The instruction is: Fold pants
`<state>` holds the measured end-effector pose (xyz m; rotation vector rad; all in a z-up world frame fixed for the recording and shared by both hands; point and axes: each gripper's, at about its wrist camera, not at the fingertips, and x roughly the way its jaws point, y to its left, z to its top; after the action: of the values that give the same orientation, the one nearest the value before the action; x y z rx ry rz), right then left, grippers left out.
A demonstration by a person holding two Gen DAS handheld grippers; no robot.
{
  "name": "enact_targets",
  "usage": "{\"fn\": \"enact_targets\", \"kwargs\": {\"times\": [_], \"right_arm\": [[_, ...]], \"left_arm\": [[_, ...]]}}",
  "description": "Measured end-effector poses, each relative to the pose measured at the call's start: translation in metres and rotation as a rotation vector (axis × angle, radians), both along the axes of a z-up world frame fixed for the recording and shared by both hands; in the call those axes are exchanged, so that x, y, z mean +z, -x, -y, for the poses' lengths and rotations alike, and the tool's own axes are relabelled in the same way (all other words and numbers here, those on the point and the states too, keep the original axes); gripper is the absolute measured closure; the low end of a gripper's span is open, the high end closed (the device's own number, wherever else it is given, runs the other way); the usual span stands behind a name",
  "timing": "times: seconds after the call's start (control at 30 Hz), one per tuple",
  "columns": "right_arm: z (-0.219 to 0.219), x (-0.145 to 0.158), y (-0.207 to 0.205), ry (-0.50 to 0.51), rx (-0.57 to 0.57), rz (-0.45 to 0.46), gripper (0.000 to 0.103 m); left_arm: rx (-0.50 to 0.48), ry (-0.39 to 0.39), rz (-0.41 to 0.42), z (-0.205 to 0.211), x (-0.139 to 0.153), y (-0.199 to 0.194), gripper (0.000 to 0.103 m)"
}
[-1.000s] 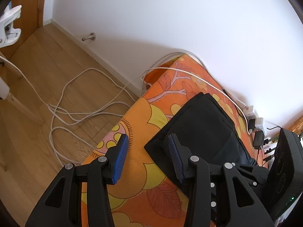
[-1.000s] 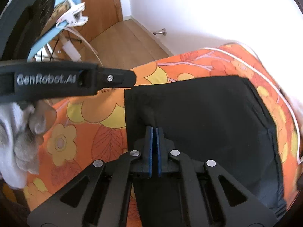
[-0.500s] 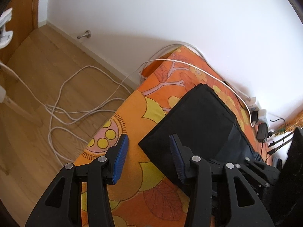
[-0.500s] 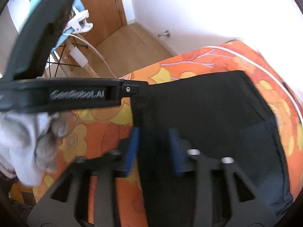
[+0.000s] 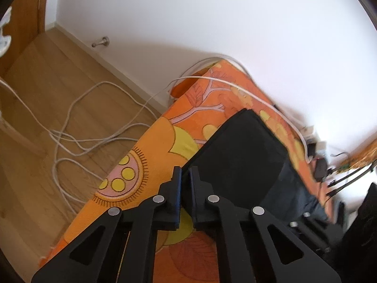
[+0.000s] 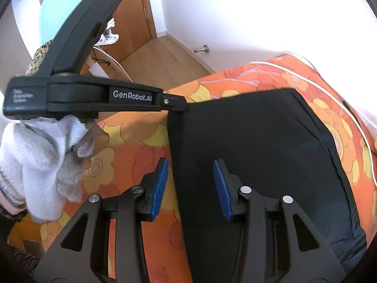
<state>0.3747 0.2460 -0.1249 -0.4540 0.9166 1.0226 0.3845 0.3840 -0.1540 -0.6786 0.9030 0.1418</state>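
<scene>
Black pants (image 6: 254,155) lie folded flat on an orange flowered bed cover (image 6: 132,136). They also show in the left wrist view (image 5: 245,151). My left gripper (image 5: 185,179) is shut on the near left corner of the pants. In the right wrist view it reaches in from the left and its tip meets that corner (image 6: 175,105). My right gripper (image 6: 190,184) is open just above the pants' left edge, with nothing between the blue pads (image 6: 221,188).
White cables (image 5: 77,141) lie looped on the wood floor left of the bed, and one runs across the cover (image 5: 235,87). Chargers and plugs (image 5: 318,160) sit at the far right by the wall. A gloved hand (image 6: 40,165) holds the left gripper.
My left gripper has closed on the pants' corner. My right gripper, shut on the fabric a second ago, has opened and let go.
</scene>
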Motion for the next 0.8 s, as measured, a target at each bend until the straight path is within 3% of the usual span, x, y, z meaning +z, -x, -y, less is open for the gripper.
{"fn": "enact_targets", "kwargs": {"times": [0.13,0.27,0.43,0.5,0.53,0.67,0.77,0.8], "right_arm": [[-0.019,-0.005,-0.002,-0.010,-0.013,-0.001,0.061],[-0.036,-0.017,-0.003,0.019,-0.025,0.015,0.061],[-0.046,-0.023,0.006,0.070,-0.019,0.115,0.063],[-0.047,-0.022,0.005,0.078,-0.025,0.126,0.088],[-0.047,-0.022,0.002,0.074,-0.030,0.117,0.093],[-0.035,-0.020,-0.016,0.011,-0.073,0.026,0.098],[-0.029,-0.020,-0.022,-0.029,-0.091,-0.015,0.098],[-0.028,-0.021,-0.025,-0.037,-0.093,-0.023,0.098]], "left_arm": [[-0.007,0.013,0.011,0.001,0.001,-0.004,0.099],[-0.010,-0.026,0.012,0.002,0.003,-0.005,0.099],[0.016,0.000,0.003,-0.009,0.002,-0.001,0.099],[0.030,0.013,0.007,-0.015,0.004,0.001,0.094],[0.034,0.014,0.010,-0.017,0.005,0.003,0.093],[0.022,0.001,0.007,-0.014,0.007,0.003,0.077],[0.001,0.042,0.015,-0.008,0.004,-0.001,0.053],[-0.003,0.048,0.019,-0.005,0.003,-0.002,0.050]]}}
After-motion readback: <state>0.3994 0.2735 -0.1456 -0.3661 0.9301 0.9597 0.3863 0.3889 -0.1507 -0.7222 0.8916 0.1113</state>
